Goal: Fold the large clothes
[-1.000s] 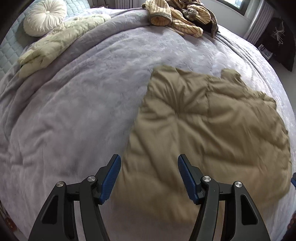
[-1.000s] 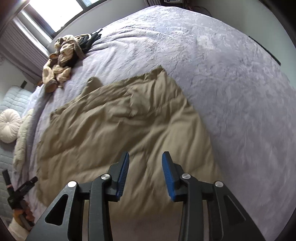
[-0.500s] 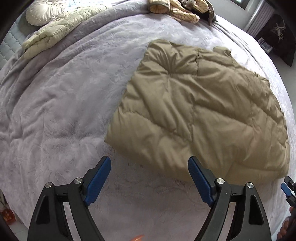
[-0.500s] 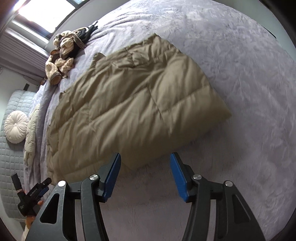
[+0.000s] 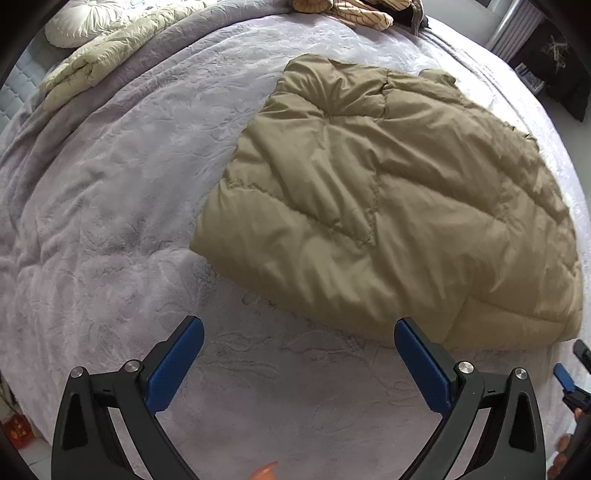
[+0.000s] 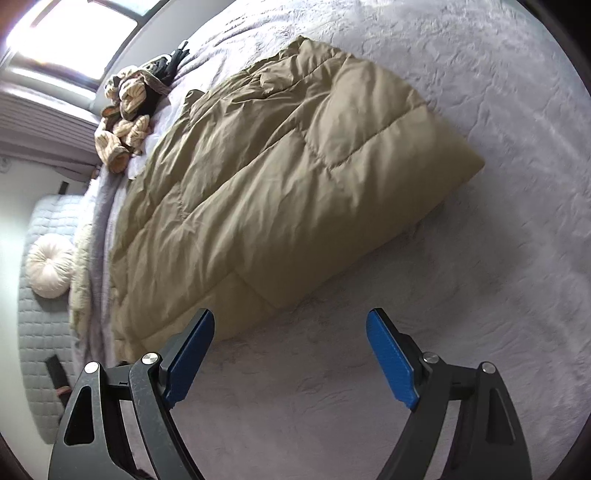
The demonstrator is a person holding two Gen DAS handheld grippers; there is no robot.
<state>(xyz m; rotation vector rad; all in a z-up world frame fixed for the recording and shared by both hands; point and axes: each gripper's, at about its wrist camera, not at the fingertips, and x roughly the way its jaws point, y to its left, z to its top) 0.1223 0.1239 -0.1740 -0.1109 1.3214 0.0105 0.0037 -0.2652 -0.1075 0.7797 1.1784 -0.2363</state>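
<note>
An olive quilted jacket point(image 5: 388, 206) lies folded on the grey-lilac bedspread point(image 5: 110, 221), its near edge just beyond both grippers. My left gripper point(image 5: 298, 326) hangs over bare bedspread in front of that edge. Its jaws are opening wide, with nothing between them. In the right wrist view the jacket point(image 6: 288, 184) stretches away to the upper left. My right gripper point(image 6: 291, 315) is also opening, over bedspread, and its left blue pad point(image 6: 192, 354) is close to the jacket's near hem without gripping it. The right gripper's tip point(image 5: 565, 373) shows at the left wrist view's right edge.
A cream garment point(image 5: 99, 62) and a round white cushion point(image 5: 81, 18) lie at the far left of the bed. A heap of striped clothes point(image 6: 125, 118) sits at the far edge by the window. The bed's near edge and the floor point(image 5: 18, 428) are at lower left.
Both grippers drew back from the jacket toward the bed's near side and their jaws spread wider. The jacket, earlier between the jaws, now lies free and folded beyond them.
</note>
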